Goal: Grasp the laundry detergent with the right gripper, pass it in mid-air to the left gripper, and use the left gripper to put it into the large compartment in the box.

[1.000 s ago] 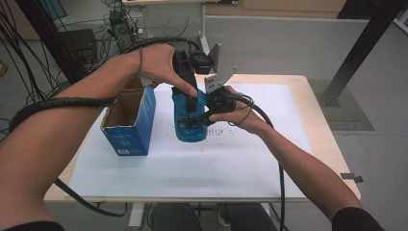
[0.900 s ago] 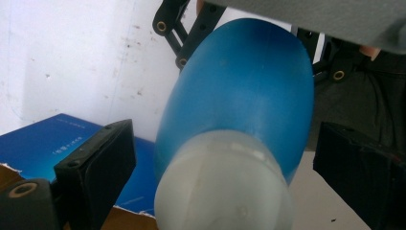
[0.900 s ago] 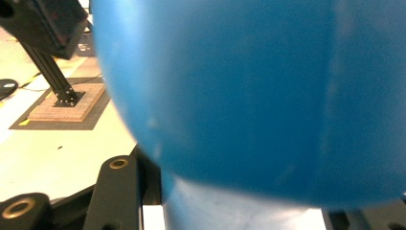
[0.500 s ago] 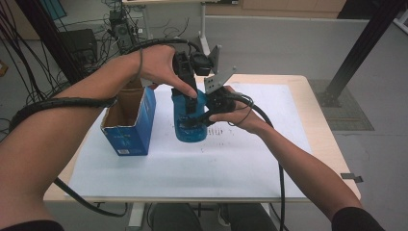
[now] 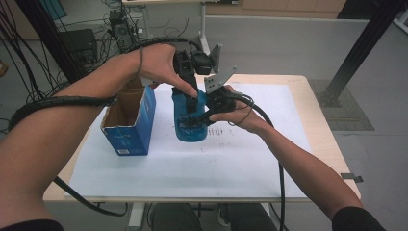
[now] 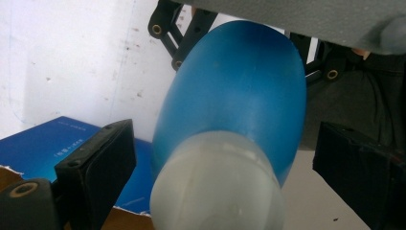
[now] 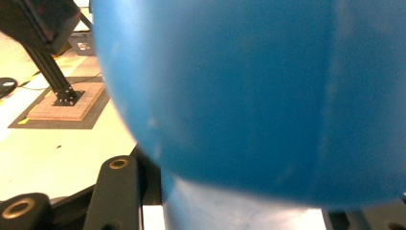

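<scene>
A blue bottle [image 5: 188,129] with a frosted white cap [image 6: 215,187] stands upright on the white sheet [image 5: 240,163]. My right gripper [image 5: 198,115] comes in from the right and is shut on the bottle's body, whose blue wall [image 7: 249,96] lies close before its camera. My left gripper [image 5: 189,96] points down over the bottle's top. Its jaws stand open on either side of the cap, with a gap on each side in the left gripper view. The black pads [image 6: 103,163] do not touch the cap.
An open blue cardboard box [image 5: 130,122] stands just left of the bottle, its mouth upward. Cables trail from both grippers across the table's left and front edges. A black stand post [image 5: 356,53] rises off the table's far right. The wooden table rim [image 5: 332,144] borders the sheet.
</scene>
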Tool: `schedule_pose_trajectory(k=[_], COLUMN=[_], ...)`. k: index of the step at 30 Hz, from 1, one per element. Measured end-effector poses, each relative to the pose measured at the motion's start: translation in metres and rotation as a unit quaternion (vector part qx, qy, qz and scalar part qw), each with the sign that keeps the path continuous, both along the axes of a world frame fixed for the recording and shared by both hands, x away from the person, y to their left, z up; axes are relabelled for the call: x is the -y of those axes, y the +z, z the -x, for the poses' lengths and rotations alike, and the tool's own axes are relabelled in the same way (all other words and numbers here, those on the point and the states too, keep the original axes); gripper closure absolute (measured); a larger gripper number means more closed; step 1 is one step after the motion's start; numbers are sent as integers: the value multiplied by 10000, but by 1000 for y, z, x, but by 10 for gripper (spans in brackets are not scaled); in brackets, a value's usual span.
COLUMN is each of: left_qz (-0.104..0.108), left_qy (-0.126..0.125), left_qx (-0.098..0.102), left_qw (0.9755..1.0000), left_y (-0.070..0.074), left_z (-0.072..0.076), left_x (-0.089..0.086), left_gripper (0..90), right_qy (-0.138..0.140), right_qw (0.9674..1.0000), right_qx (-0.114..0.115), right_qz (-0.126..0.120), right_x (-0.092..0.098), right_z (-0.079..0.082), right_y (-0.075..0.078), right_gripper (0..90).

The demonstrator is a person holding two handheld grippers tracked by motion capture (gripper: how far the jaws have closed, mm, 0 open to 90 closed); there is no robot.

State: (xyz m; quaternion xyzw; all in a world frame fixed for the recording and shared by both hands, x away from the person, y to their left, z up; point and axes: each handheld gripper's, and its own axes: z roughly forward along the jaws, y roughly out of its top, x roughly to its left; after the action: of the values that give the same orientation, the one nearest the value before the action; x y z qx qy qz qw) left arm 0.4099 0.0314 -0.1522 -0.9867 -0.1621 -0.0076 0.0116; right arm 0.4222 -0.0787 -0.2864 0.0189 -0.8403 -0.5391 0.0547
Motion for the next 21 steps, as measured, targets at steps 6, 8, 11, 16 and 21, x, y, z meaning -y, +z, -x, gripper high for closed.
schedule_pose_trajectory(k=[6,8,11,16,21], left_qz=[-27,-1,-22,17,-9], left_qy=[-31,-16,-28,-34,-51], left_qx=[-12,-18,-17,-28,-12], left_qw=[10000,10000,10000,10000,10000], left_y=[0,0,0,0,0], left_z=[0,0,1,1,0], left_x=[1,1,1,1,1], left_gripper=[81,80,81,80,80], right_qy=[-1,9,-1,-3,-4], right_qw=[10000,10000,10000,10000,10000], right_qx=[12,13,36,19,19], right_qz=[10,9,15,13,11], right_x=[0,0,0,0,0], right_z=[0,0,1,1,1], right_y=[0,0,0,0,1], right_gripper=[451,451,451,451,451])
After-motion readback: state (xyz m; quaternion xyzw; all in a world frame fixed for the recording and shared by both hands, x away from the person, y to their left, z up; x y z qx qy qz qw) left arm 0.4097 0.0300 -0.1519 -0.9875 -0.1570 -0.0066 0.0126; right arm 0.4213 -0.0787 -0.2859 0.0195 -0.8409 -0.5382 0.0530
